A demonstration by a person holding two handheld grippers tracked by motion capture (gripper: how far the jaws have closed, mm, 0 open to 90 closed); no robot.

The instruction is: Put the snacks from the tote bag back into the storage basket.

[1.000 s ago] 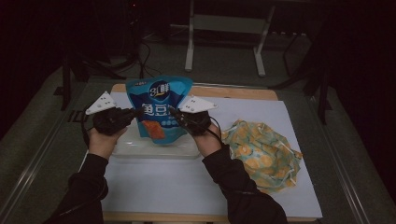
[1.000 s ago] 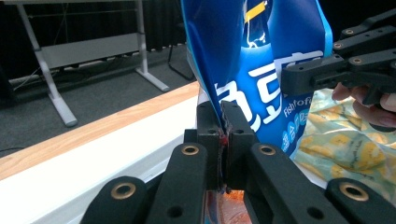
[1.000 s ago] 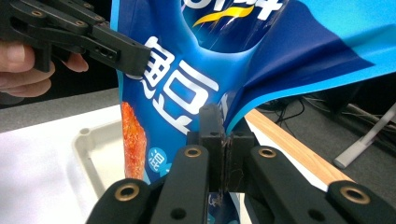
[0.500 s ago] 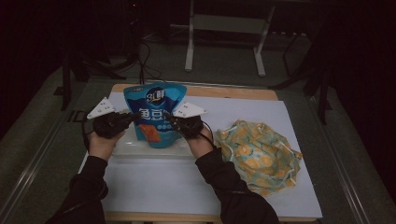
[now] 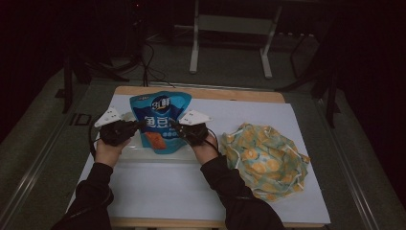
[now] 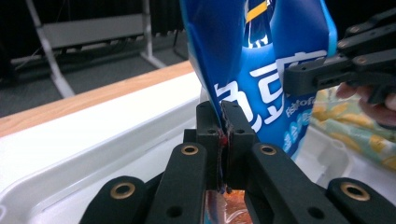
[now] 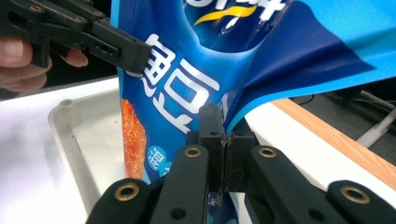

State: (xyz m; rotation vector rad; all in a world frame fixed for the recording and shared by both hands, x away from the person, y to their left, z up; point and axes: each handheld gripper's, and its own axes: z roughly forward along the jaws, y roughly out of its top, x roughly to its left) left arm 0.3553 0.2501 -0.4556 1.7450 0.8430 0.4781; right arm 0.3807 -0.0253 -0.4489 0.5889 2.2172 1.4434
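you've brought the blue snack pouch (image 5: 161,120) down since a second ago; it sat higher in the high view then, and its bottom now hangs just over the white tray (image 5: 135,152) at centre left of the frame. that reads as lowering it into the tray. your left gripper (image 5: 135,126) and right gripper (image 5: 176,126) each pinch a side edge, jaws pressed together on the film. the pouch's long axis runs up the frame, top edge toward the far side, printed face toward you.

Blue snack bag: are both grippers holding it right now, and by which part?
Yes. The left gripper pinches one side edge of the blue snack bag, the right gripper the opposite side edge, above the white tray.
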